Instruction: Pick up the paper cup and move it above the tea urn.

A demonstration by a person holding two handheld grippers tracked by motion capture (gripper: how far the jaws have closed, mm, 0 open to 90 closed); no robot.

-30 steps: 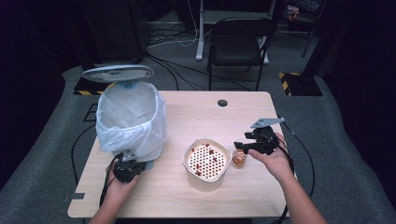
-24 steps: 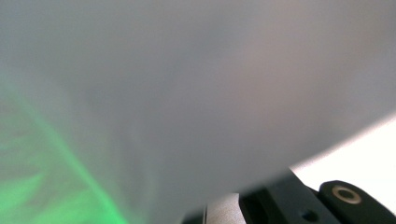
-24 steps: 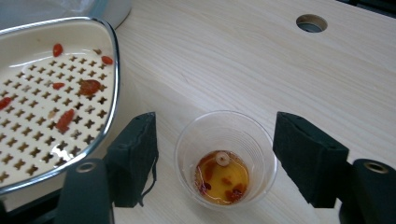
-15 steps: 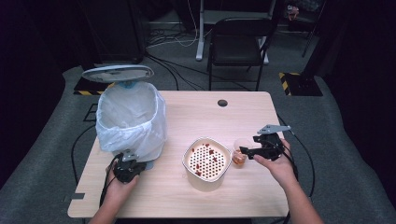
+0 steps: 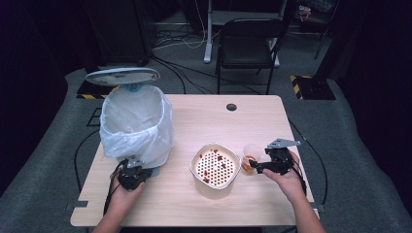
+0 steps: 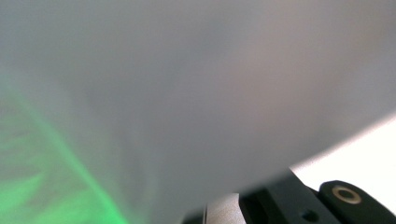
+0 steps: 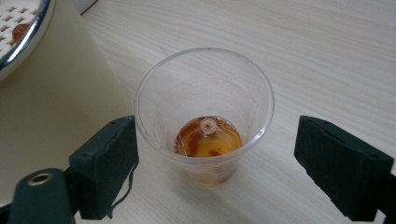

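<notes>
Right gripper [image 7: 205, 163]: jaws just opening, spread around the plastic cup [image 7: 204, 114], left pad touching it.
Left gripper [image 5: 130, 175]: jaws pressed together, against the bin liner [image 5: 138, 124] near the table's [image 5: 301, 126] left edge.

Table [image 5: 184, 208] lit from overhead, surroundings dark; left gripper view blurred — green-tinged haze.

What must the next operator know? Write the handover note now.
Left gripper: shut, low against the bagged bin; whether it pinches the bag can't be told.
Right gripper: open, jaws just been opening, either side of the cup, not clamped.
Cup: upright on the table beside the strainer bowl, a little orange liquid in it.
Done: red bits lie on the strainer.
Left: probably close on the cup, then deal with its dregs.
</notes>
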